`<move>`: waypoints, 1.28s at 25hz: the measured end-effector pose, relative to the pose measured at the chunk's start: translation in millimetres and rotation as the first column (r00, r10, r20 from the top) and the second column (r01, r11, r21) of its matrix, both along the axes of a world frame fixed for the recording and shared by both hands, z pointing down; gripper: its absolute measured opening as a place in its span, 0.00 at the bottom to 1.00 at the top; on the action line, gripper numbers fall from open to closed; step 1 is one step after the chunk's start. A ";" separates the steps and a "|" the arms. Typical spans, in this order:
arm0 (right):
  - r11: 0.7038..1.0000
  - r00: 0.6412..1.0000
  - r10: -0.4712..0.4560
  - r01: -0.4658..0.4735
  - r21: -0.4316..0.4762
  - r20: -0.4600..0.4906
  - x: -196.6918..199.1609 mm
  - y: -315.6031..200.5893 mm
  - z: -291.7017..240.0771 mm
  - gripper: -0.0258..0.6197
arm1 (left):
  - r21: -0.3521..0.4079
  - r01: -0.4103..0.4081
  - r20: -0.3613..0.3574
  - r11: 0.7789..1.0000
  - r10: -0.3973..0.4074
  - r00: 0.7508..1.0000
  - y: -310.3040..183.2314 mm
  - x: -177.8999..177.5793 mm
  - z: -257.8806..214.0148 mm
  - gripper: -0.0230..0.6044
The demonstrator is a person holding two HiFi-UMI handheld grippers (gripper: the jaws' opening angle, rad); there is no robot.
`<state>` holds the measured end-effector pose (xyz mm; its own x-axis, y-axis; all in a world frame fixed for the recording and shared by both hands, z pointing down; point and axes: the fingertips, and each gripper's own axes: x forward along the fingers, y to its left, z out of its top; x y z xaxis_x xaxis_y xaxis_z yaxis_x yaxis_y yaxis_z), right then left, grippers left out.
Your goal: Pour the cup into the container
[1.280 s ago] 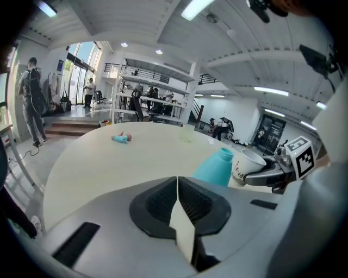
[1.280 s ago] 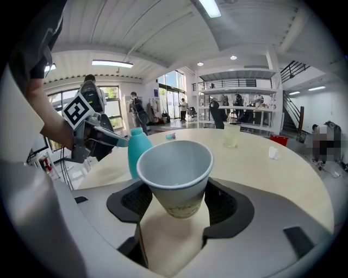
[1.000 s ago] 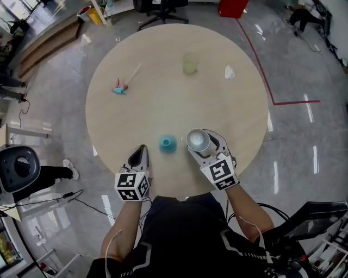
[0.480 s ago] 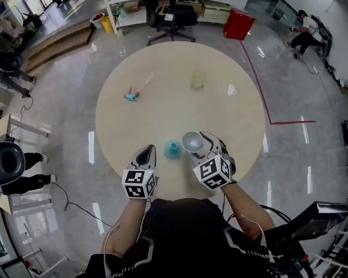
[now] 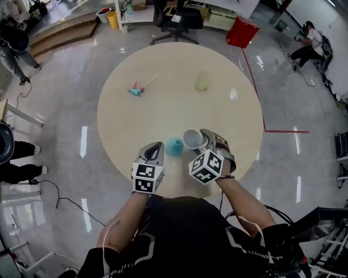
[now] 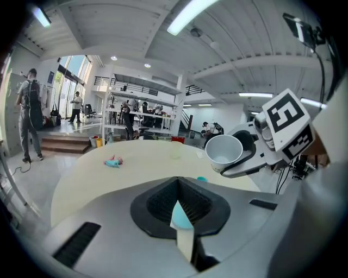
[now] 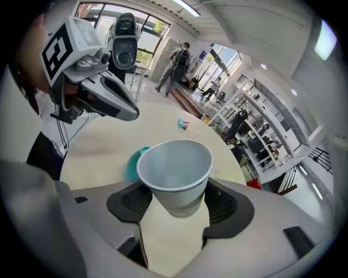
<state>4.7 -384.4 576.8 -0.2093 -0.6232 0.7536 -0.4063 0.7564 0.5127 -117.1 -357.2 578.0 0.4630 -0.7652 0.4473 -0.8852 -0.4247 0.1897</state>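
Note:
My right gripper [image 5: 198,141] is shut on a white paper cup [image 5: 192,139], gripping it by its lower body [image 7: 175,187]. The cup is tipped on its side, mouth toward the left, just right of a small teal container [image 5: 174,145] standing on the round table [image 5: 163,114]. In the right gripper view the container [image 7: 134,163] shows behind the cup's rim. Nothing shows inside the cup [image 6: 223,152]. My left gripper [image 5: 154,152] hovers left of the container, jaws shut with nothing held.
A pale green cup [image 5: 202,81] stands at the table's far side, with a teal-and-pink item [image 5: 136,89] at the far left and a small white scrap [image 5: 234,95] at the far right. People, chairs and shelving [image 5: 174,16] stand around the room.
The right gripper has rolled the cup over to the left, so its mouth now faces sideways toward the teal container, and has shifted slightly closer to it. The left gripper stays beside the container.

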 end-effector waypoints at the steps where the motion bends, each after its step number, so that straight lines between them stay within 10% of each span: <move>1: 1.000 1.000 -0.006 0.006 0.004 -0.023 -0.6 -0.2 1.0 0.51 | 0.002 -0.006 0.005 1.000 0.006 1.000 -0.1 0.0 1.1 0.04; 32: 0.977 0.927 -0.043 0.117 0.179 -0.372 -9.3 -11.9 7.4 0.51 | 0.014 -0.121 0.025 0.993 0.120 0.992 -5.4 7.9 12.7 0.04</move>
<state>-4.6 -396.3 584.2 0.0014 -0.7575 0.6528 -0.1056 0.6491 0.7534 -109.2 -362.6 590.7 0.5415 -0.7114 0.4480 -0.8317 -0.5313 0.1615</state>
